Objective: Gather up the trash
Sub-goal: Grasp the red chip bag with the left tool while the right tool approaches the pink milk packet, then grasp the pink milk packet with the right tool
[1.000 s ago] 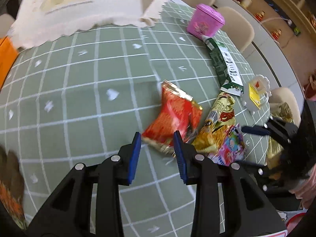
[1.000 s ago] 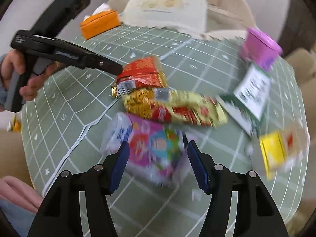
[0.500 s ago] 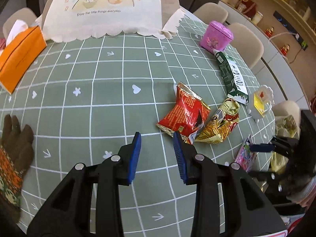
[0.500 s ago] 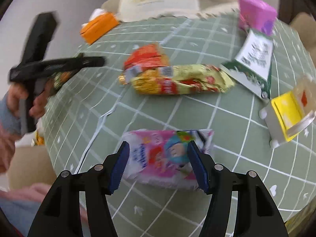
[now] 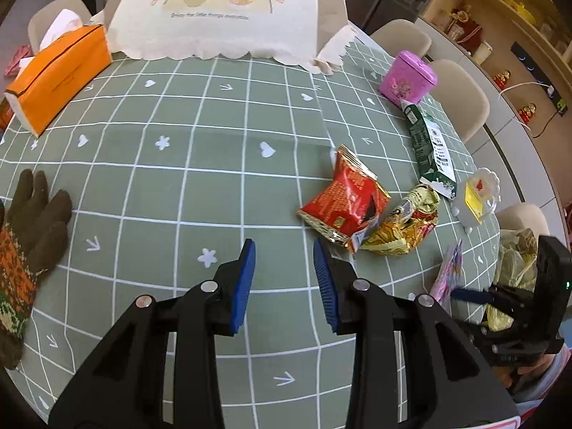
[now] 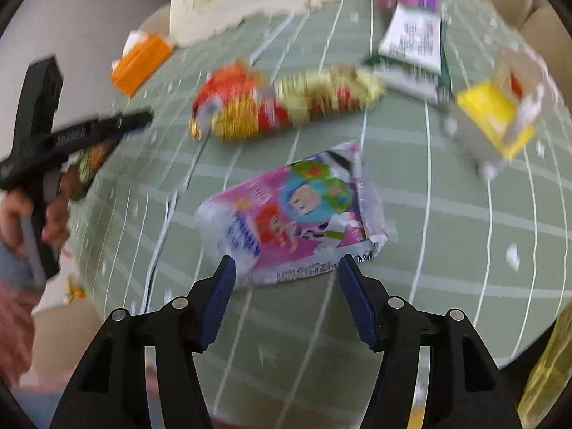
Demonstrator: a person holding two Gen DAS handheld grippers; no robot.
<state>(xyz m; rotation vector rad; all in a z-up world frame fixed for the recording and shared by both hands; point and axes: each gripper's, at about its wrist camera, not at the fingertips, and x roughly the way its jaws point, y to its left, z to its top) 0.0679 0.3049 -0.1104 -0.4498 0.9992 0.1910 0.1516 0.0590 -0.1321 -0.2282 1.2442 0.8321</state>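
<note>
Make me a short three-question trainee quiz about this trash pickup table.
1. True or false: the right tongs grip the pink wrapper.
2. Which lies nearest the left tongs? A red snack bag B green carton C tissue box
3. Fill in: at the table's left edge lies a knitted ____.

Key: 1 false, they stand open just short of it; 2 A; 3 glove.

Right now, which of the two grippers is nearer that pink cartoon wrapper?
The right gripper. Its open jaws sit just short of the pink cartoon wrapper's near edge. The left gripper, also open and empty, is off to one side, nearer the red snack bag.
</note>
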